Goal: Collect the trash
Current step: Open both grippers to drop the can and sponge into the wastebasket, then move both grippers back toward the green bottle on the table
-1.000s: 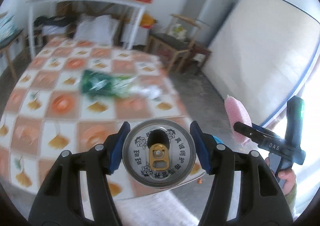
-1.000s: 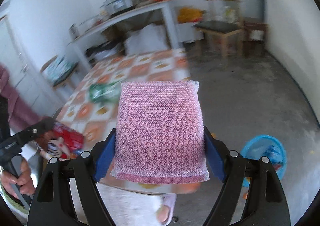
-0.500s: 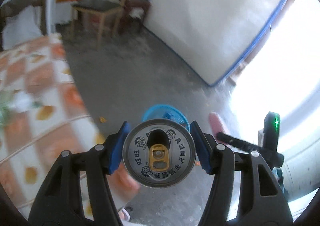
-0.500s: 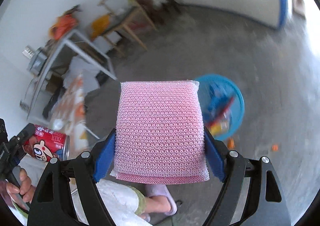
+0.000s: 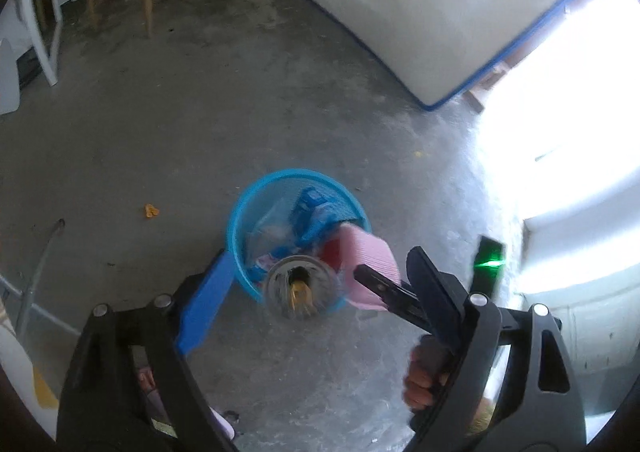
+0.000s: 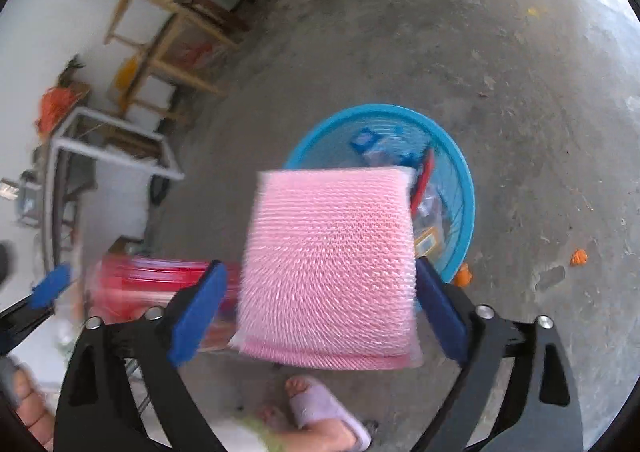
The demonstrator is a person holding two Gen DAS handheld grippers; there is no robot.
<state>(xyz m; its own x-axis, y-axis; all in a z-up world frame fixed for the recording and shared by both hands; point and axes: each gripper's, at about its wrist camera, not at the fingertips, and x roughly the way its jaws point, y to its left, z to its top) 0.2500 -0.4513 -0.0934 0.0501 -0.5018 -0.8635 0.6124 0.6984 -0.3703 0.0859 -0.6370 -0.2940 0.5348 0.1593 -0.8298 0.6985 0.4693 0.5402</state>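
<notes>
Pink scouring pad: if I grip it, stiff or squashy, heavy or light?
Probably squashy: the pink scouring pad is a puffy mesh cushion. Likely light for its bulk, and the knit texture should resist slipping.

Daylight only, entering from the right of the left wrist view: that whole side is blown out to white, detail gone. Glare sheen spreads across the concrete floor near it. Rest of the room evenly lit, shadows soft and faint. Strong fisheye: black vignette in all corners, straight edges bow toward the rim. Motion blur heavy on the can and the pink sponge, red can body smeared into streaks in the right wrist view. Blue basket rim slightly soft, far furniture fuzzy
</notes>
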